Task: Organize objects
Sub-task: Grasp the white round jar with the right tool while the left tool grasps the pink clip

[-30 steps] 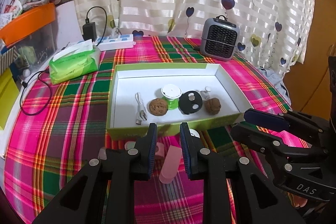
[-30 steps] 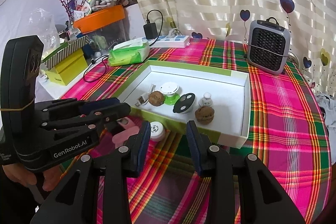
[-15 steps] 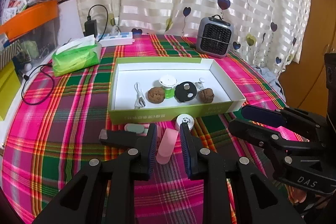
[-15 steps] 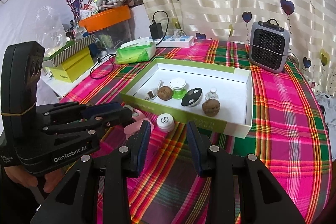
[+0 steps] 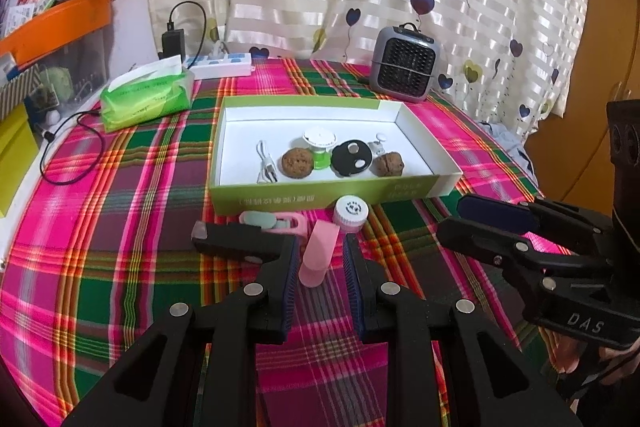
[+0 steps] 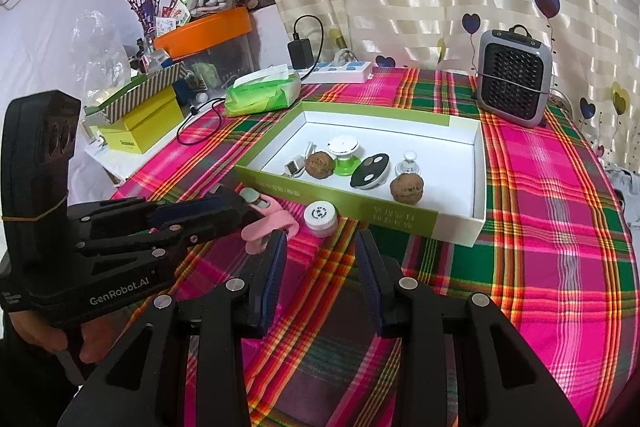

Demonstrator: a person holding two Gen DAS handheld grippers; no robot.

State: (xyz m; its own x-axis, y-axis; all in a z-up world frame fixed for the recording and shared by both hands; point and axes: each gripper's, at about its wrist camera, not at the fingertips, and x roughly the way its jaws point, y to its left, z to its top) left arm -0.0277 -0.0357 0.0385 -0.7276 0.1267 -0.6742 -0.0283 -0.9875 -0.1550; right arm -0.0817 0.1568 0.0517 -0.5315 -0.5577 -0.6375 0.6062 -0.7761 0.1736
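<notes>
Heart-print striped curtains are hanging behind a desk [image 5: 120,227] covered in a pink, green and red plaid cloth. At the middle of the desk a shallow green box [image 5: 320,197] with a white inside is lying open, holding a coiled white cable [image 5: 266,163], two brown walnuts [image 5: 297,163], a white and green cap [image 5: 319,143], a black disc [image 5: 352,158] and a small white piece. Just in front of the box, on the cloth, a round white jar [image 5: 350,214] is standing, with a pink clip [image 5: 318,253] and a pink and grey item [image 5: 276,221] lying beside it. The left tool [image 5: 320,267] is pointing down at the pink clip, its jaws partly apart on either side of the clip; whether the pads are pressing on it cannot be told. The right tool [image 6: 320,259] is hovering over bare cloth near the jar, its jaws standing apart with nothing between them. A hand [image 6: 52,335] is gripping the left tool's handle at the lower left of the right view. Farther back, a grey heater [image 5: 404,65], a green tissue pack [image 5: 146,99], a white power strip [image 5: 222,63] and an orange bin [image 6: 204,31] are sitting along the edges.
</notes>
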